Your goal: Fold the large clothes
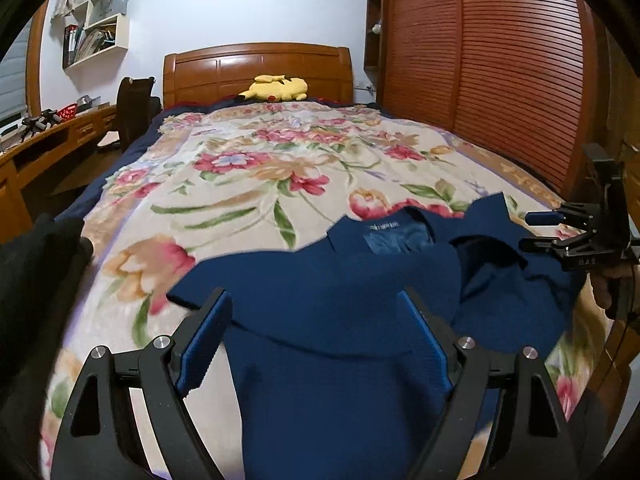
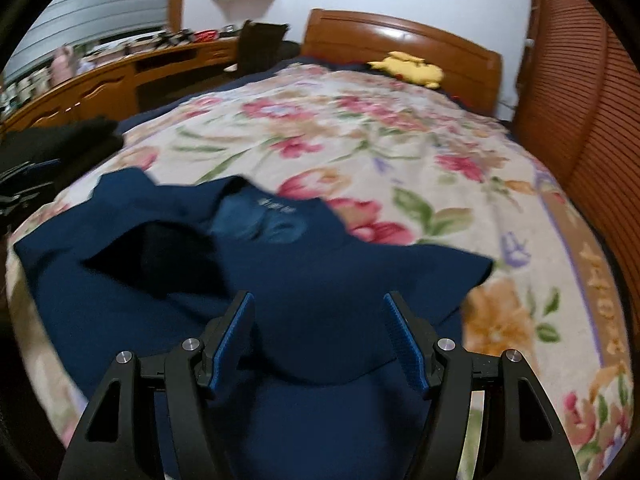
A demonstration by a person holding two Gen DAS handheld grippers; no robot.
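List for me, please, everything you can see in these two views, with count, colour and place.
garment: one, dark blue, spread on the bed's near end, under both grippers
blanket: one, cream with floral print, covering the bed
plush toy: one, yellow, at the headboard
headboard: one, brown wood, far end of the bed
wardrobe: one, reddish-brown, slatted, right of the bed
wall shelves: white, upper left wall
desk: one, brown wood, left of the bed
left gripper: black with blue pads, open above the garment
right gripper: same colours, open above the garment

The right gripper point(image 1: 536, 232) body reads "DAS"; the garment's neck label point(image 1: 383, 225) is illegible.
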